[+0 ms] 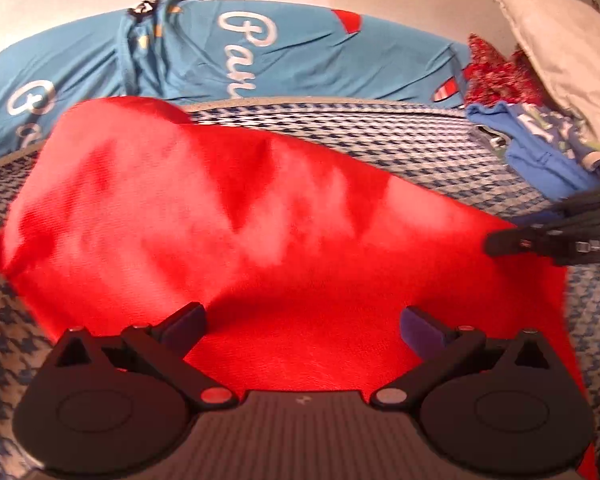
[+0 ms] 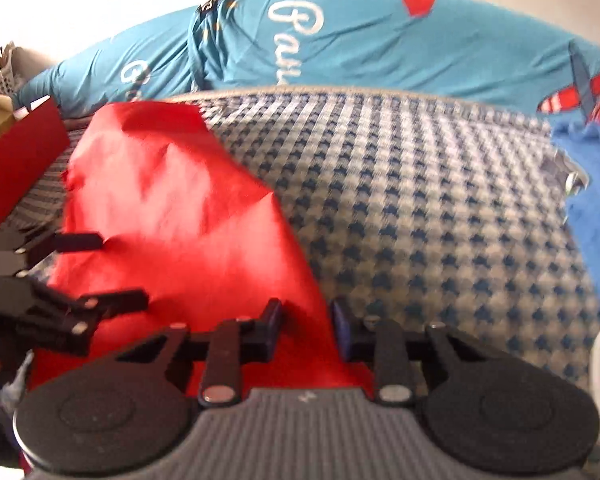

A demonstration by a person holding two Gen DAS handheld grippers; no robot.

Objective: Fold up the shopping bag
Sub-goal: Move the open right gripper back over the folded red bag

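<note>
R gripper [image 2: 305,320] is narrowed round the red bag's [image 2: 180,216] edge near the bed's [image 2: 420,220] front edge, contact unclear; L gripper [image 1: 302,326] is spread wide, holding nothing. Thin fabric could slip out.

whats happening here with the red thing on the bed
A person is working on a red shopping bag with two handheld grippers. It lies rumpled on a checked bedcover. The left gripper is wide open over the bag's near edge. The right gripper has narrowed around the bag's right edge, a gap still showing. No fold yet.
</note>
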